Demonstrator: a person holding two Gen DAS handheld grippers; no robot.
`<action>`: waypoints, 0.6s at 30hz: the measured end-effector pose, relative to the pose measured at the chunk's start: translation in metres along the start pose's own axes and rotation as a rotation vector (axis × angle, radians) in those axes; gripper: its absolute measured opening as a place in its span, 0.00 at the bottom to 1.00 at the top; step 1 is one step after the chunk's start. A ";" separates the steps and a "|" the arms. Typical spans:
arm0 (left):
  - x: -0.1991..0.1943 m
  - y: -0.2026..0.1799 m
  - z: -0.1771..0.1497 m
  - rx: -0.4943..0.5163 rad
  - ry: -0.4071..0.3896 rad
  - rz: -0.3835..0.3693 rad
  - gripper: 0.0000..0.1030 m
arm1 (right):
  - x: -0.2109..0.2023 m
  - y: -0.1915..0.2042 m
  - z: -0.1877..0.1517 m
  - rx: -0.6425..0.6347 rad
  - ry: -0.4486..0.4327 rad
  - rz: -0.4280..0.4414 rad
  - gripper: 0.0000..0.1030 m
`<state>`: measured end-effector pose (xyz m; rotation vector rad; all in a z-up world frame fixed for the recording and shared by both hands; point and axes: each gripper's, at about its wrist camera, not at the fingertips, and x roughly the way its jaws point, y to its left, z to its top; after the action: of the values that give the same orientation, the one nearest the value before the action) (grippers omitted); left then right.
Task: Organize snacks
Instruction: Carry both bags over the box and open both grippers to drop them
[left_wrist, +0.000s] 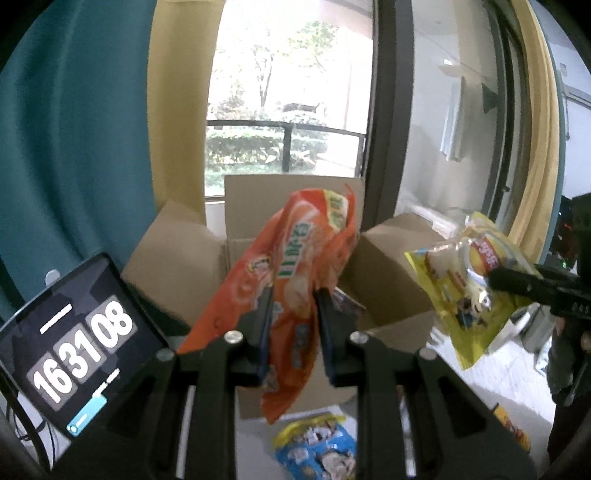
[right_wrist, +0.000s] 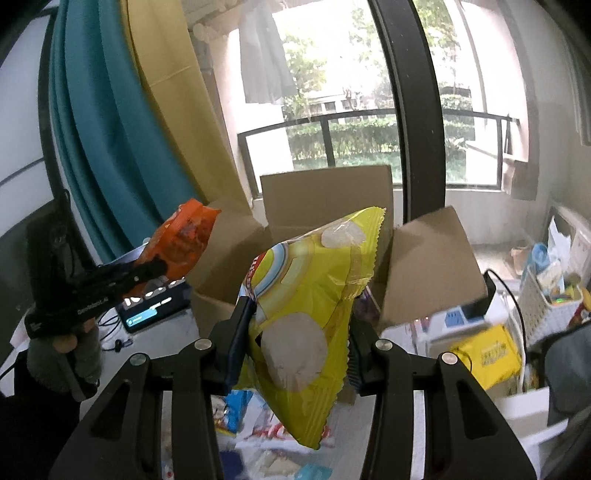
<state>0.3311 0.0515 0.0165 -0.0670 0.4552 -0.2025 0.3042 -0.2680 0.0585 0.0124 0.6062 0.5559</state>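
My left fingers (left_wrist: 291, 295) clamped on orange snack bag (left_wrist: 291, 266), pinching it across the middle; bag tilts up toward 1 o'clock, lower end hanging past my fingers toward 6. It's in the air in front of open cardboard box (left_wrist: 184, 266), flaps spread out, back flap upright at 12. Box interior mostly hidden behind the bag, something bluish visible inside at 3 o'clock of my fingers, can't tell what. Blue snack bag (left_wrist: 317, 446) lies on the white surface (left_wrist: 491, 373) at 6, below the orange one. Tablet with timer digits (left_wrist: 77, 343) at 8, leaning on the surface edge. Teal curtain (left_wrist: 74, 129) at 10.

My right fingers (right_wrist: 295, 314) clamped on yellow snack bag (right_wrist: 310, 310), pads pressing both sides, bag puffed and wide between them; top seam up toward 1, bottom corner hanging at 6. Also lifted, in front of the same box, right flap at 3. In left view the yellow bag shows at 3 with my right fingers on it. In right view my left fingers show at 9 with the orange bag end, a hand (right_wrist: 66, 343) on the handle. More packets on the surface at 6, blurred. White basket (right_wrist: 546, 306) with clutter at 3, yellow box (right_wrist: 487, 350) near it
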 end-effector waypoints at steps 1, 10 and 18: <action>0.004 0.001 0.002 -0.004 -0.002 0.000 0.22 | 0.002 -0.001 0.002 -0.002 -0.005 -0.003 0.46; 0.053 0.008 0.017 -0.043 -0.004 0.007 0.22 | 0.033 -0.017 0.025 0.006 -0.033 -0.025 0.46; 0.094 0.015 0.020 -0.081 0.012 0.039 0.23 | 0.055 -0.030 0.043 0.010 -0.056 -0.060 0.45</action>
<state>0.4256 0.0469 -0.0076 -0.1367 0.4760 -0.1464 0.3799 -0.2595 0.0595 0.0193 0.5528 0.4925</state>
